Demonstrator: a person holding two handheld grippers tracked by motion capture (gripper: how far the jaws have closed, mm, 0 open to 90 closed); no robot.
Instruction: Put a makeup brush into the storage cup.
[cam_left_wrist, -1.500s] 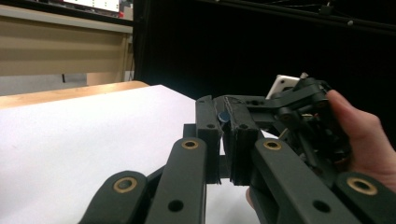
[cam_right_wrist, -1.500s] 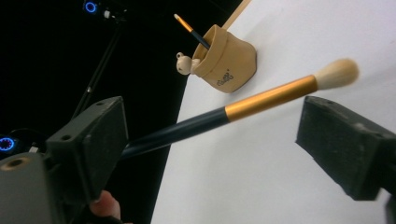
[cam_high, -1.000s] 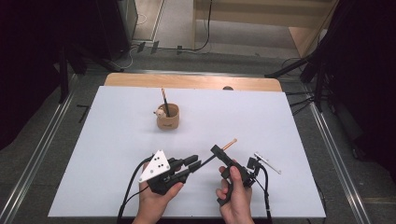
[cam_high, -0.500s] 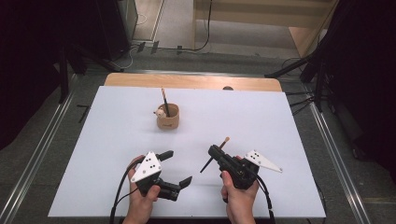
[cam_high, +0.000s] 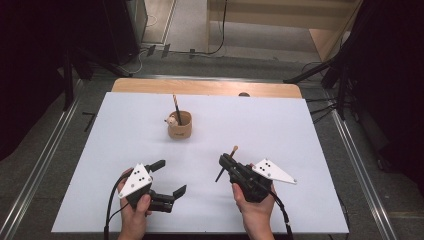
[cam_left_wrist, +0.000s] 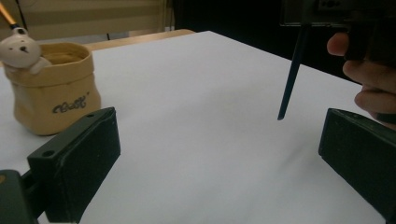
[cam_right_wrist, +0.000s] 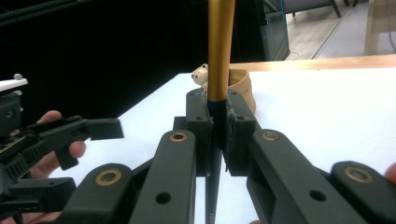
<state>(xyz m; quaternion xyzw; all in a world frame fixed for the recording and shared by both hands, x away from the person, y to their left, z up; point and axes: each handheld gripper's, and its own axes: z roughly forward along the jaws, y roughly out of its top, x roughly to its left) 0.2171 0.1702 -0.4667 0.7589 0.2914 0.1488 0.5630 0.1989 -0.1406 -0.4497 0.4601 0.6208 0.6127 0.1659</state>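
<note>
While gripped: 1 pen (cam_high: 226, 164), 1 cup (cam_high: 179, 127).

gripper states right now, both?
Left gripper: open, nothing between its jaws, which have just been opening.
Right gripper: shut on a pen.

Left claw (cam_high: 169, 177) now apart from pen (cam_high: 227, 162).

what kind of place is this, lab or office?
Likely a lab recording setup: a white table bare but for one small pouch, floor rails on both sides, cables on the floor, dark surroundings.
</note>
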